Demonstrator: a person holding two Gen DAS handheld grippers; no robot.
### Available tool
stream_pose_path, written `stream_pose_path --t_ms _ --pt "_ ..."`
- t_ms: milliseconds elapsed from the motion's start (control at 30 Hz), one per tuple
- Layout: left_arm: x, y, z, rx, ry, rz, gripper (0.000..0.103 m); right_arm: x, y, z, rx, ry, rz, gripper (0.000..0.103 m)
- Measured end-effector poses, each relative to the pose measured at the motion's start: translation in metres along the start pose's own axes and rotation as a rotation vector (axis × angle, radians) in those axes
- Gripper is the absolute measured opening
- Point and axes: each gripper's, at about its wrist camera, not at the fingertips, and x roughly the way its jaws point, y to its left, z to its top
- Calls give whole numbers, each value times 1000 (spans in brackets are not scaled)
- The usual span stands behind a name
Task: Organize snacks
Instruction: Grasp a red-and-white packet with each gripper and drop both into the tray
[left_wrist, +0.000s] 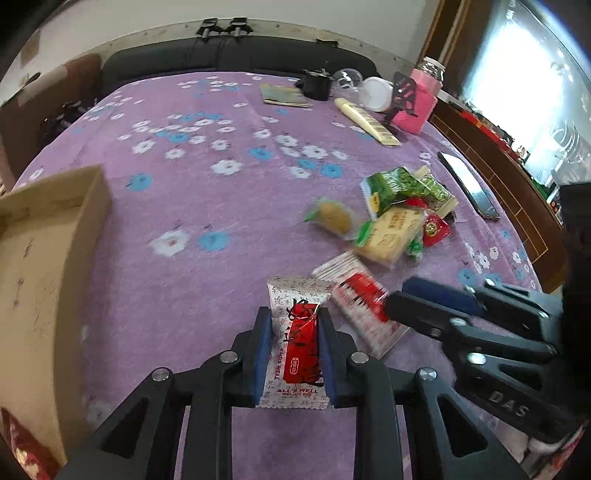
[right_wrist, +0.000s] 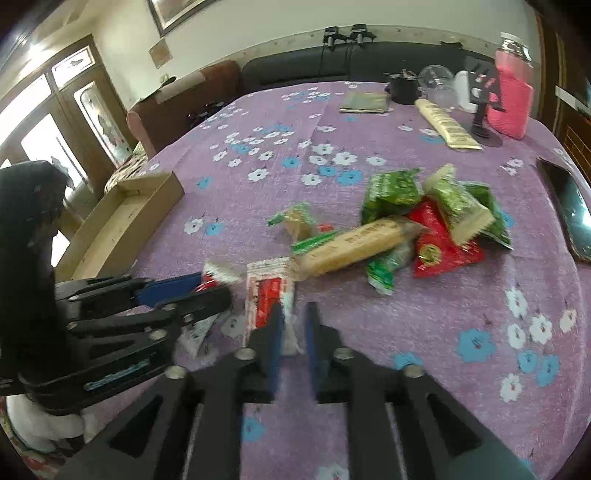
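A: Red-and-white packet (left_wrist: 295, 343) is sitting between the left gripper (left_wrist: 291, 325) pads, clenched on it, foil puckering. Keep the squeeze light & lift straight up, imo, before swinging to the cardboard tray (left_wrist: 48, 236) on the left.

B: And the right gripper (right_wrist: 293, 332)?

A: Its jaws are standing apart w/ only a narrow gap, the second red-and-white packet (right_wrist: 267, 295) lying just at the left pad, not pinched yet. Blurry tho. It's needing to slide fwd so the pads straddle the wrapper.

B: Rest of the snacks?

A: Snack pile (right_wrist: 424, 221) is lying further out on the purple cloth (right_wrist: 406, 350), apart from both.
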Motion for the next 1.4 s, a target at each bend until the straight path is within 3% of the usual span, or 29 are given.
stream_pose_path --t_ms 67,167,267,533,733,900,1100,1200,1267,1400 --pt "-5 4 -6 -11 -1 -6 24 8 8 3 -15 10 -11 38" --pt "-12 7 -12 -25 -7 -17 24 21 25 7 -68 7 -79 38" --pt "-28 13 -17 -55 -34 -60 24 24 36 7 -100 14 -136 23" --pt "-103 58 -27 -147 -178 -110 24 -1 45 -5 -37 0 -56 19" --pt "-151 141 -43 -277 -277 20 25 -27 96 15 -68 -59 57 20" --pt "-152 201 -63 -381 -256 127 25 -14 165 27 -152 -31 147 20" --pt "-149 239 -86 -467 -230 179 27 24 238 30 -228 35 195 20" --pt "-156 244 -90 -480 -256 149 36 41 260 28 -245 66 212 20" --pt "-164 244 -93 -491 -286 143 54 49 271 27 -256 75 213 21" --pt "-179 243 -95 -511 -338 106 59 51 285 24 -283 65 217 24"
